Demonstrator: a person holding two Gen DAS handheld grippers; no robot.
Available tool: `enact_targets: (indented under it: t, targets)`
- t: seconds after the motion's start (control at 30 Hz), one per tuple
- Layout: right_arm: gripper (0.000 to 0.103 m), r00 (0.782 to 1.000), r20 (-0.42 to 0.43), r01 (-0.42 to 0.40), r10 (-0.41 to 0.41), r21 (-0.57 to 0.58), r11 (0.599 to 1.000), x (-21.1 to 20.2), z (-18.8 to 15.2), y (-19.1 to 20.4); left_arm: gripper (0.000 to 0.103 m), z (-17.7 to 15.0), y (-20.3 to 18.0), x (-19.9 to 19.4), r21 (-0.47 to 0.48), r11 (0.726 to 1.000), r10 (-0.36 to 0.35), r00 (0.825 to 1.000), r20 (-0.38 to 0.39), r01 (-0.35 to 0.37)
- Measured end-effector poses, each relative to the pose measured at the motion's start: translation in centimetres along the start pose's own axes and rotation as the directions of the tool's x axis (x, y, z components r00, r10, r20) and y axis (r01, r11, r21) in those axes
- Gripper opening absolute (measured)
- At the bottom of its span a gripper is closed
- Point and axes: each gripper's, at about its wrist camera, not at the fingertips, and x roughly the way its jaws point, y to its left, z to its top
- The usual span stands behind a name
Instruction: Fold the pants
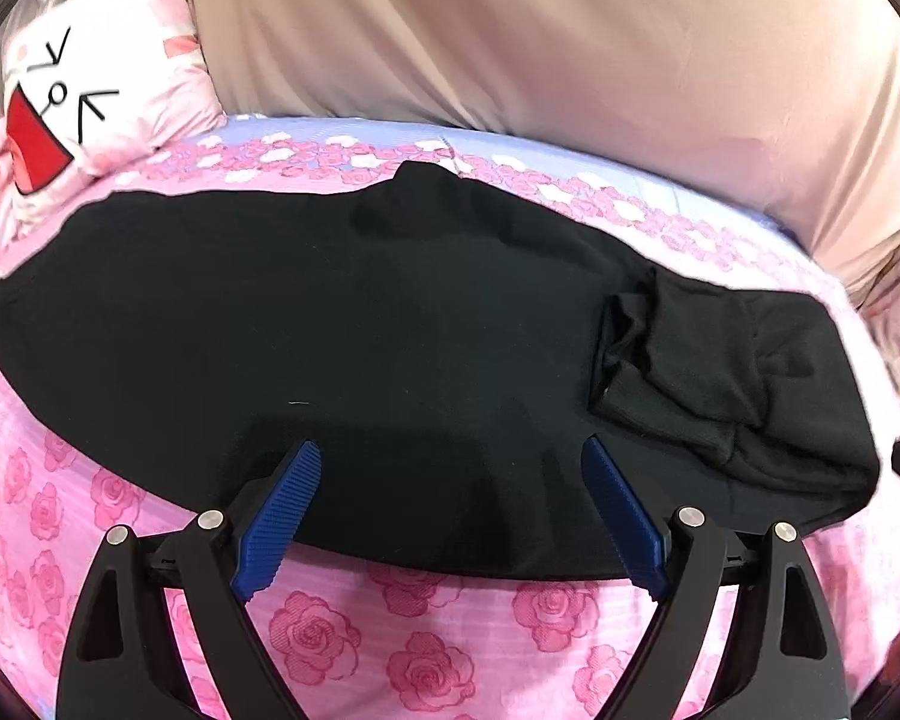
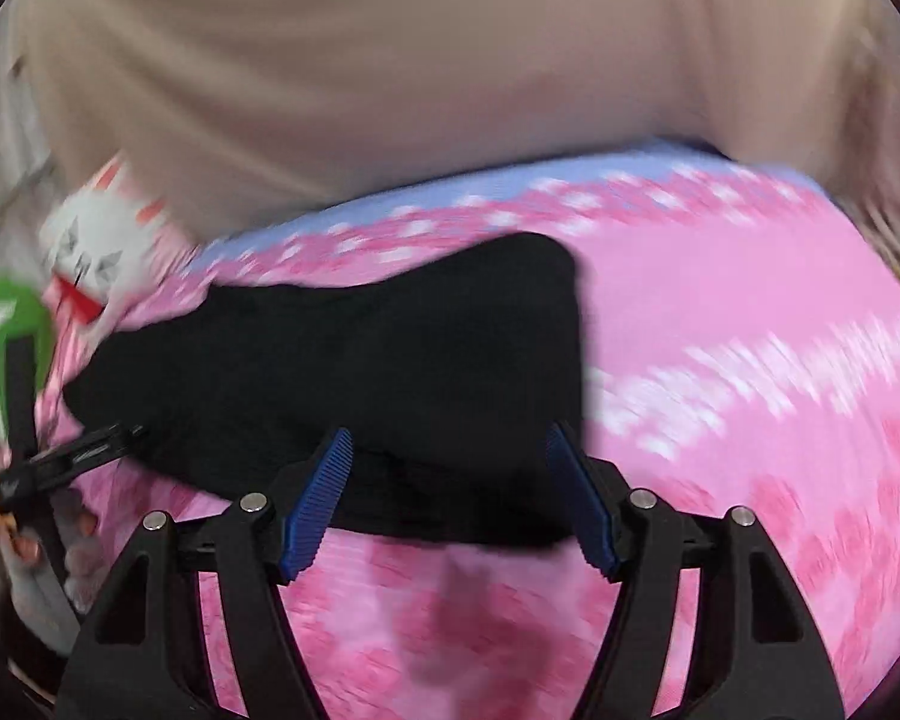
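Black pants point(image 1: 390, 312) lie flat across a pink rose-print bedsheet point(image 1: 426, 648), with a bunched, folded-over end at the right point(image 1: 720, 360). My left gripper point(image 1: 450, 444) is open, its blue pads spread wide just over the near edge of the pants, with nothing pinched. In the blurred right wrist view the pants point(image 2: 360, 360) end at a straight right edge. My right gripper point(image 2: 450, 429) is also open, with the near hem of the pants lying between and under its pads. A hand point(image 2: 84, 522) holding the left gripper shows at that view's left edge.
A white and pink cartoon pillow point(image 1: 90, 90) sits at the far left of the bed. Beige fabric point(image 1: 510, 30) rises behind the bed. A green object point(image 2: 6, 360) shows at the left edge. Bare sheet point(image 2: 750, 360) spreads right of the pants.
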Motion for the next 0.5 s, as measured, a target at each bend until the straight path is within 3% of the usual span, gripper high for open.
enact_targets:
  t: [0.1,0.17,0.23,0.3,0.33,0.4,0.5]
  targets:
    - [0.066,0.999,-0.051,-0.014,0.008,-0.137,0.990,3.6,1.4,3.4,0.086,-0.2,-0.3,-0.1,0.019,1.000,0.000,1.000,0.006,0.000]
    - [0.065,0.995,-0.091,0.011,-0.030,-0.193,0.981,6.9,1.7,4.4,0.086,-0.4,-0.1,-0.1,0.014,1.000,-0.002,1.000,0.007,0.002]
    - [0.041,0.989,-0.136,0.029,-0.054,-0.179,0.983,9.6,1.6,3.7,0.086,-0.5,0.1,-0.1,0.008,1.000,-0.008,1.000,0.011,0.007]
    - [0.019,0.989,-0.146,0.006,-0.025,-0.125,0.992,9.9,1.6,2.6,0.086,-0.6,0.0,-0.1,0.011,1.000,-0.004,1.000,0.013,0.004]
    - [0.014,0.992,-0.129,-0.008,-0.004,-0.090,0.996,9.0,2.2,2.2,0.086,-0.6,-0.1,-0.1,0.015,1.000,-0.003,1.000,0.016,0.003]
    - [0.014,0.996,-0.057,-0.068,0.066,-0.027,0.997,6.5,3.5,1.9,0.086,-0.7,-0.2,-0.2,0.022,1.000,-0.013,1.000,0.020,0.013]
    - [0.014,0.980,0.058,-0.189,0.190,-0.007,0.982,2.6,6.1,3.3,0.086,-0.7,-0.1,-0.3,0.017,0.999,-0.031,0.999,0.028,0.030]
